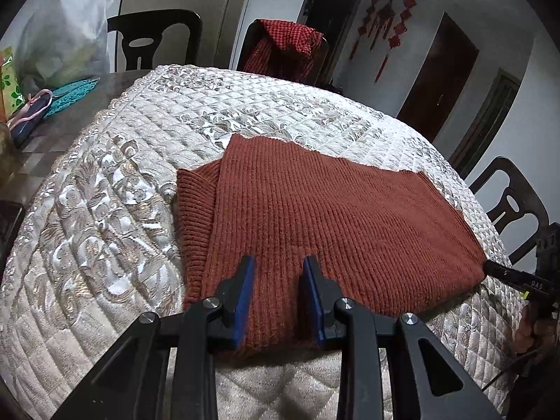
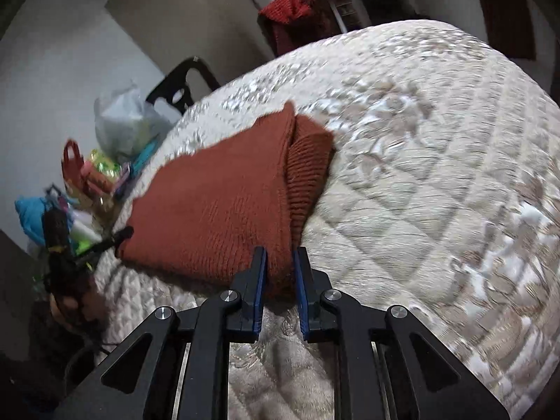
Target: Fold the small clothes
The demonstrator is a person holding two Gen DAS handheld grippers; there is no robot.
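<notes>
A rust-red knitted sweater (image 1: 315, 210) lies folded on the quilted cream table cover (image 1: 140, 175), with a ribbed sleeve or hem sticking out at its left. My left gripper (image 1: 279, 260) has its blue-padded jaws around a near-edge fold of the sweater. In the right wrist view the same sweater (image 2: 217, 203) lies ahead, and my right gripper (image 2: 280, 253) has its jaws around the sweater's near corner. The left gripper's tip shows at the sweater's other corner (image 2: 122, 236), and the right gripper's tip shows in the left wrist view (image 1: 504, 273).
Dark chairs (image 1: 154, 38) stand around the table; one holds a red checked garment (image 1: 287, 45). A plastic bag (image 1: 63, 35), a teal mat (image 1: 73, 94) and small items (image 2: 87, 175) crowd the table's far side.
</notes>
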